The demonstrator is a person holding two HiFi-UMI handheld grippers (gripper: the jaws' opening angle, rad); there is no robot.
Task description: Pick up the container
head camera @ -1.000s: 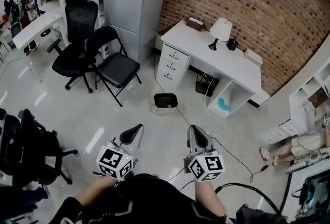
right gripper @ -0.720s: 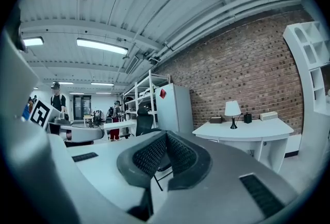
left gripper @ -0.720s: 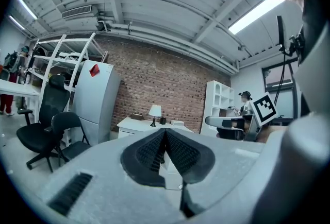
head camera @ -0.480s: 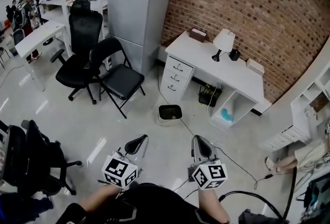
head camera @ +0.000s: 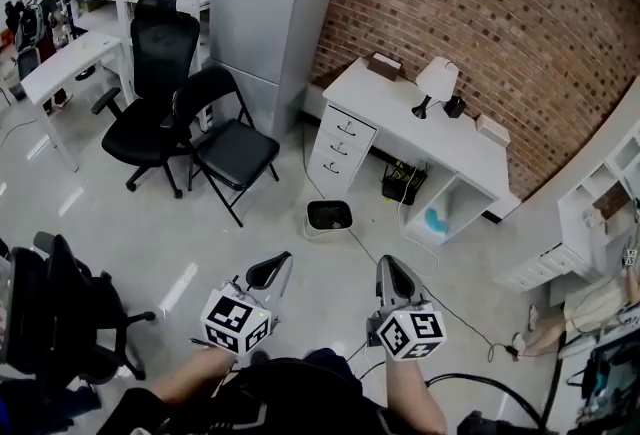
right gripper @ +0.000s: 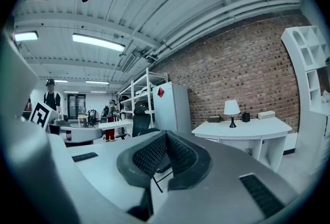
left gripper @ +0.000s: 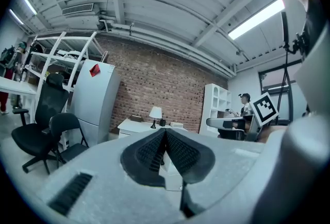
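Observation:
A small white bin with a dark inside (head camera: 328, 216) stands on the floor in front of the white desk (head camera: 420, 128). Whether it is the container I cannot tell. My left gripper (head camera: 270, 273) and right gripper (head camera: 393, 275) are held side by side low in the head view, well short of the bin, pointing toward it. Both are shut with nothing between the pads. In the left gripper view the left gripper's dark pads (left gripper: 165, 133) meet in a line. The right gripper view shows the right gripper's pads (right gripper: 166, 138) pressed together the same way.
On the desk are a lamp (head camera: 436, 83), a brown box (head camera: 381, 66) and a white box (head camera: 492, 130). A grey cabinet (head camera: 270, 13), a folding chair (head camera: 228, 148) and an office chair (head camera: 150, 113) stand at the left. A cable (head camera: 455, 308) runs across the floor.
The head view has shifted: desk and bin sit a little lower and to the right, and both grippers sit lower in the frame. Both stay shut and empty.

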